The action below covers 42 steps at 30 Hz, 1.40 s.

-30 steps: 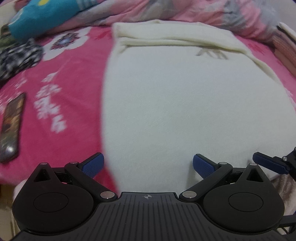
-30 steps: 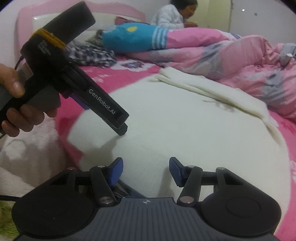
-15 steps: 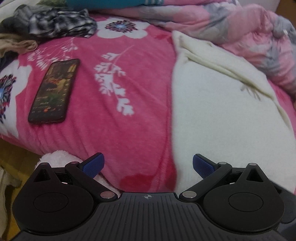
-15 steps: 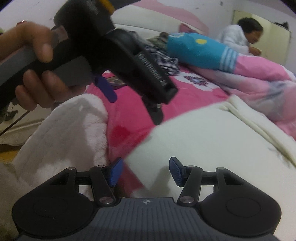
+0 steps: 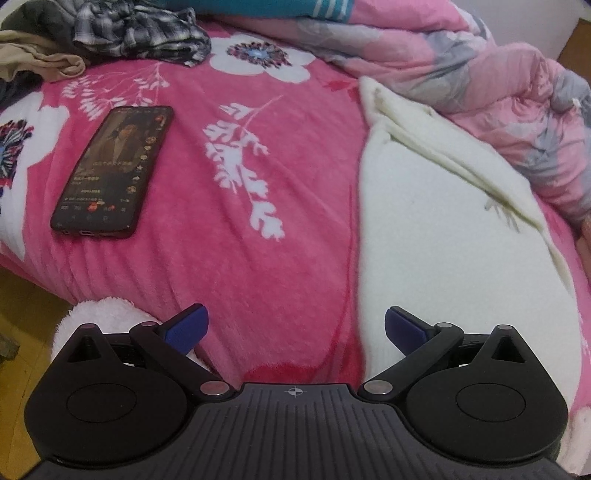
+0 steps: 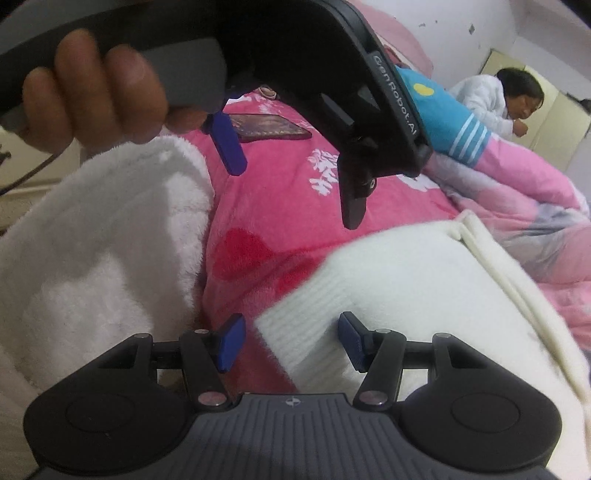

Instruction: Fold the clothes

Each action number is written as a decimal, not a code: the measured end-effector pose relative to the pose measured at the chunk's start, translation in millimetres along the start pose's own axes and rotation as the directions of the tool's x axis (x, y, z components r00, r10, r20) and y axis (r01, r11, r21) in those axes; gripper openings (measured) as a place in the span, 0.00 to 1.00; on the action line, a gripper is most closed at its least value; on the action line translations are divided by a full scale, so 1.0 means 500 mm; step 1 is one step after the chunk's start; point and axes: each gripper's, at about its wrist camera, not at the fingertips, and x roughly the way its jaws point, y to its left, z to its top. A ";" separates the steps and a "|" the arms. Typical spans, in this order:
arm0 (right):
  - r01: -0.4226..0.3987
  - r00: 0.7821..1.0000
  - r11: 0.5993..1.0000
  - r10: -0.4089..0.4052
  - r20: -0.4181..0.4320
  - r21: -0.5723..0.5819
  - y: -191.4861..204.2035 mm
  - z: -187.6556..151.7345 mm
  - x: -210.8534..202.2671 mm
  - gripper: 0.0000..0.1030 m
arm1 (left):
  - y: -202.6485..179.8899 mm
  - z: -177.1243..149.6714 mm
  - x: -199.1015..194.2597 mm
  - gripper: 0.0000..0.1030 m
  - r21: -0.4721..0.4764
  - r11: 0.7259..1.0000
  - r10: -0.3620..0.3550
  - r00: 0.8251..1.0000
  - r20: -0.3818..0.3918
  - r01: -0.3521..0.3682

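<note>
A cream knitted sweater (image 5: 443, 229) lies flat on the pink floral blanket (image 5: 258, 240), its ribbed hem at the near bed edge. In the right wrist view the hem's left corner (image 6: 314, 325) lies between the jaws of my right gripper (image 6: 291, 339). These jaws are closing, and a strip of pink still shows beside the left pad. My left gripper (image 5: 295, 325) stands wide open and holds nothing, just left of the sweater's side edge. The right wrist view shows the left gripper (image 6: 291, 173) from behind, held up in a hand (image 6: 92, 99) above the blanket.
A lit phone (image 5: 110, 173) lies on the blanket to the left. Plaid and beige clothes (image 5: 140, 33) are piled at the far left. A bunched pink quilt (image 5: 498, 92) borders the sweater behind. A person (image 6: 491, 99) lies at the far end. My fluffy white sleeve (image 6: 92, 258) fills the near left.
The left wrist view has swung from the sweater's middle to its left edge, bringing the phone into sight. My right gripper dropped to the hem corner and its jaws narrowed a little.
</note>
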 end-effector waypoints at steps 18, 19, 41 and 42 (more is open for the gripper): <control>-0.168 0.983 0.856 0.107 0.152 0.489 -0.183 -0.011 -0.069 0.12 | 0.011 0.016 0.020 0.92 -0.199 0.916 -0.361 0.932 -0.026 0.349; -0.171 0.982 0.854 0.105 0.158 0.492 -0.186 -0.010 -0.072 0.12 | 0.005 0.017 0.029 0.90 -0.204 0.906 -0.386 0.921 -0.042 0.370; -0.203 0.976 0.825 0.128 0.176 0.527 -0.204 -0.050 -0.101 0.21 | -0.072 0.015 0.135 0.31 -0.214 0.852 -0.520 0.825 -0.222 0.479; -0.206 0.976 0.811 0.127 0.178 0.547 -0.214 -0.061 -0.106 0.23 | -0.073 0.014 0.133 0.30 -0.209 0.852 -0.519 0.826 -0.220 0.480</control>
